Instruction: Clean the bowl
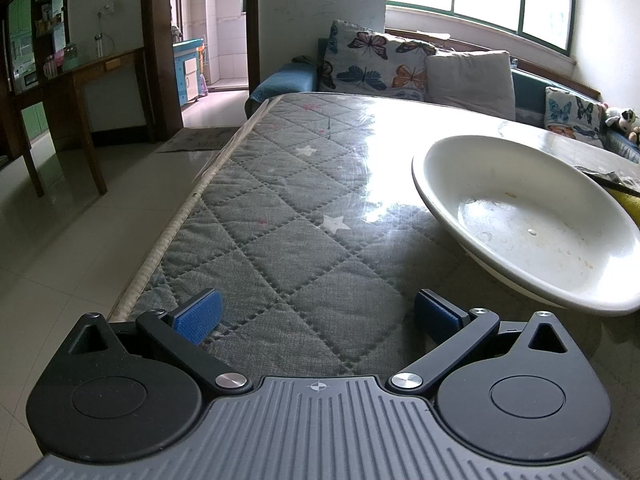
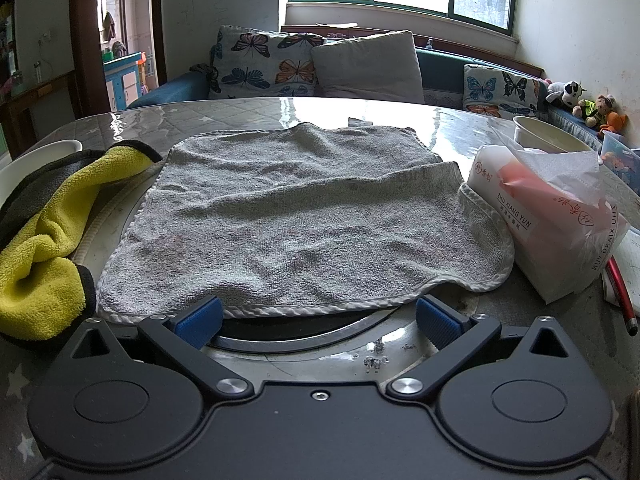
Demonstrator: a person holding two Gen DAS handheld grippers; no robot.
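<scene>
White bowl (image 1: 532, 220) at 2 o'clock holds only small specks. Left gripper (image 1: 318, 314) and right gripper (image 2: 318, 318) spread, empty. Only the right view shows grey towel (image 2: 288, 216) and tissue pack (image 2: 548, 216).

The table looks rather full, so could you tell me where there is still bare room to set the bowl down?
Free: the quilted table cover left of the white bowl, out to the table edge. Crowded: the grey towel fills the middle, with the yellow cloth at its left and the tissue pack at its right.

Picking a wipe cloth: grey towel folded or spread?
Mostly spread: the grey towel lies flat on the table, only its right edge doubled over.
</scene>
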